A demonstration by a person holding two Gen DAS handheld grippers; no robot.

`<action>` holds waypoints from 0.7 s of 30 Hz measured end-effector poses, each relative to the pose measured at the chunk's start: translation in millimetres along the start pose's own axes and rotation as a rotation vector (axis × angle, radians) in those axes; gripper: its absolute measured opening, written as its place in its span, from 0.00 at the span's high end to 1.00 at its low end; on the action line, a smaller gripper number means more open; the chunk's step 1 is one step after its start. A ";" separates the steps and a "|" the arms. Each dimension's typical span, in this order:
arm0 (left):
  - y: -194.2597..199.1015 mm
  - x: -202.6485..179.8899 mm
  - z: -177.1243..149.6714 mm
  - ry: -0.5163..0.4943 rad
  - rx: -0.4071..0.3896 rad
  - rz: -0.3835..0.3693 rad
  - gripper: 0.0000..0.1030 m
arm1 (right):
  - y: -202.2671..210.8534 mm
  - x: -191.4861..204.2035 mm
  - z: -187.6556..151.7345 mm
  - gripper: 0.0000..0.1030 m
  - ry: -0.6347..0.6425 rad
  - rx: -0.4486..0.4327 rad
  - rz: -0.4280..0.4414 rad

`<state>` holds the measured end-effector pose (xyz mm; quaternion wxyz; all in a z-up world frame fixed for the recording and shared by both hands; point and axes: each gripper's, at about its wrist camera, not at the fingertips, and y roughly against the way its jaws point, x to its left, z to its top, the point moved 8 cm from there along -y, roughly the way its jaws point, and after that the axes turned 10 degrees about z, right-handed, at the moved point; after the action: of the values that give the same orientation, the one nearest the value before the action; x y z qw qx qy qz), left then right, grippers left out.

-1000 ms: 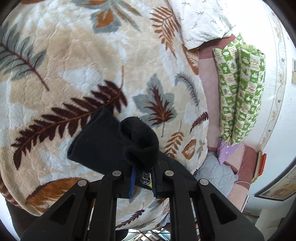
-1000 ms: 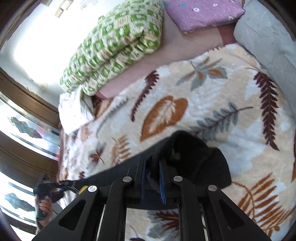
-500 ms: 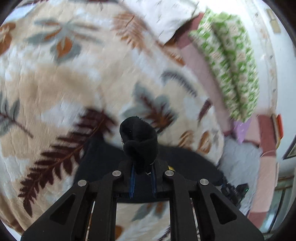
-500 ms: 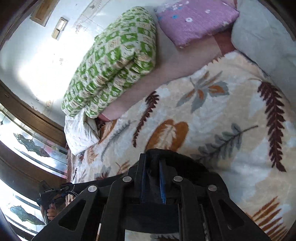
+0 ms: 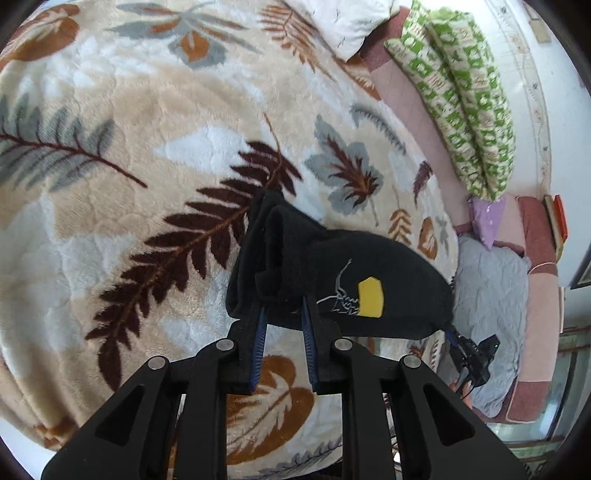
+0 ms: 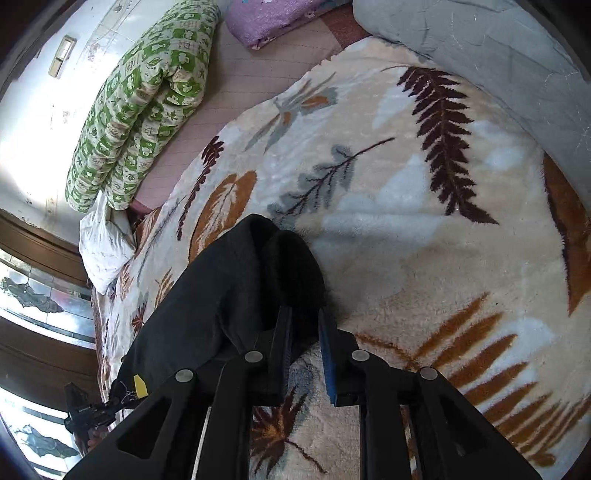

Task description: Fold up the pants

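The black pants lie bunched on the leaf-patterned blanket, showing a yellow patch and a pale embroidered mark. My left gripper pinches a thick fold at one end of the pants, and its jaws are opening slightly with cloth still between the pads. In the right wrist view the pants run down to the left. My right gripper grips a rolled fold at their other end, jaws also easing open on the cloth. Each gripper shows small in the other's view, the right one and the left one.
A folded green-checked quilt lies along the wall side of the bed. A white pillow, a purple pillow and a grey quilt border the blanket. The bed edge runs just below the grippers.
Both grippers have sunk toward the blanket with the pants, which now rest on it. The left gripper rolled, and the yellow patch has come into its view.
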<state>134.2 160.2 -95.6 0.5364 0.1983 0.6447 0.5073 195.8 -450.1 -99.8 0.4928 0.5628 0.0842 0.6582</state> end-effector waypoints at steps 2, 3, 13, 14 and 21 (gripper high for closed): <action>4.8 0.1 4.8 0.018 -0.010 -0.015 0.83 | 6.2 7.2 0.7 0.80 -0.005 -0.011 0.030; 5.8 0.7 8.8 0.038 -0.015 -0.022 0.83 | 9.1 10.5 0.5 0.77 -0.019 -0.022 0.046; 0.0 18.9 48.0 0.262 0.006 -0.087 0.66 | -8.4 58.9 -27.8 0.57 -0.028 0.061 0.159; -4.6 19.8 45.3 0.265 0.029 -0.086 0.63 | -10.5 62.1 -29.0 0.56 -0.027 0.067 0.158; -20.2 -11.9 34.0 0.209 0.114 -0.159 0.63 | -19.0 64.6 -33.8 0.47 -0.064 0.076 0.154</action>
<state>174.4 157.5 -104.2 0.4928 0.1228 0.7384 0.4437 186.2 -377.6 -81.8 0.4214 0.6065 0.0496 0.6724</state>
